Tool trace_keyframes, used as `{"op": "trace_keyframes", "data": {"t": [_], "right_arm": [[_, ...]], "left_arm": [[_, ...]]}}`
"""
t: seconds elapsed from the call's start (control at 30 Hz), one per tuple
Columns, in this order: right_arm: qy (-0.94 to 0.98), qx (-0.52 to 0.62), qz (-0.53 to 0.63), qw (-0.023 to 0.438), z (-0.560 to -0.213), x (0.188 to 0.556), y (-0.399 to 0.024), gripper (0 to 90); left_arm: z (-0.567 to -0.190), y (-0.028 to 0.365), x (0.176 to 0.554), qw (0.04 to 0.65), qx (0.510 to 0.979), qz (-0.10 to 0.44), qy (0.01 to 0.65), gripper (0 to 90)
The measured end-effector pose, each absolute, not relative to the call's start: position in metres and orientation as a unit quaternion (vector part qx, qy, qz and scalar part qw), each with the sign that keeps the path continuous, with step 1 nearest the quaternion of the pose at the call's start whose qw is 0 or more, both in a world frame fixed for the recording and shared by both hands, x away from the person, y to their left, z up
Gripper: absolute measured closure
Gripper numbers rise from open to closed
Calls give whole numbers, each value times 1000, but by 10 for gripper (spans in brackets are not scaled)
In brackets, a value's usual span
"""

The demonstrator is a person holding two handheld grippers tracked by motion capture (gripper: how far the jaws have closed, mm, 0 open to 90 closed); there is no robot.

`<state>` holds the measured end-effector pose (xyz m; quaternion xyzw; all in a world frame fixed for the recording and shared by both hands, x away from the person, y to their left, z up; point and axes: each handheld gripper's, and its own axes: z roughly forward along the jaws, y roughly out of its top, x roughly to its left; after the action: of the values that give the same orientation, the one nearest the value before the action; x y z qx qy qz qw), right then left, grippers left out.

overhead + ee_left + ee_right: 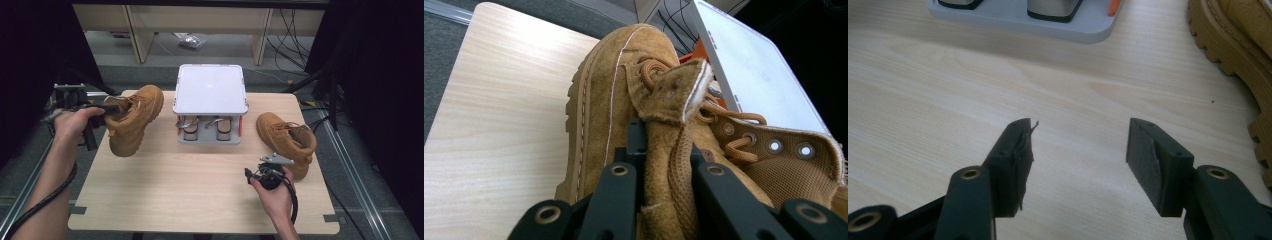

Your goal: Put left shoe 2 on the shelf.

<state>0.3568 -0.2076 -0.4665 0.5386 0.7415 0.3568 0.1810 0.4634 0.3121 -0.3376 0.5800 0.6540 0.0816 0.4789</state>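
Two tan suede boots are in play. My left gripper (pixel 107 107) is shut on the collar of the left boot (pixel 134 119) and holds it tilted above the table's left side. In the left gripper view the black jaws clamp the boot's heel tab (pixel 669 165), with the laces and eyelets to the right. The second boot (pixel 287 140) stands on the table at the right. My right gripper (pixel 248 175) hovers low beside that boot, jaws open with nothing between them; its view shows bare wood between the pads (pixel 1078 165) and the boot's sole (pixel 1233 55) at the right edge.
A grey stand with a white square top (pixel 210 89) sits at the table's back middle, with two metal clips under it. The wooden table (pixel 200 195) has bare room in front. Cables and desk legs lie on the floor beyond.
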Motion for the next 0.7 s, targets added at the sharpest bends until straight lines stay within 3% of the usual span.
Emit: {"op": "trace_keyframes", "data": {"t": [0.7], "right_arm": [[741, 541, 355, 182, -467, 355, -207, 447]], "left_arm": [[-316, 307, 479, 500, 563, 73, 654, 829]]}}
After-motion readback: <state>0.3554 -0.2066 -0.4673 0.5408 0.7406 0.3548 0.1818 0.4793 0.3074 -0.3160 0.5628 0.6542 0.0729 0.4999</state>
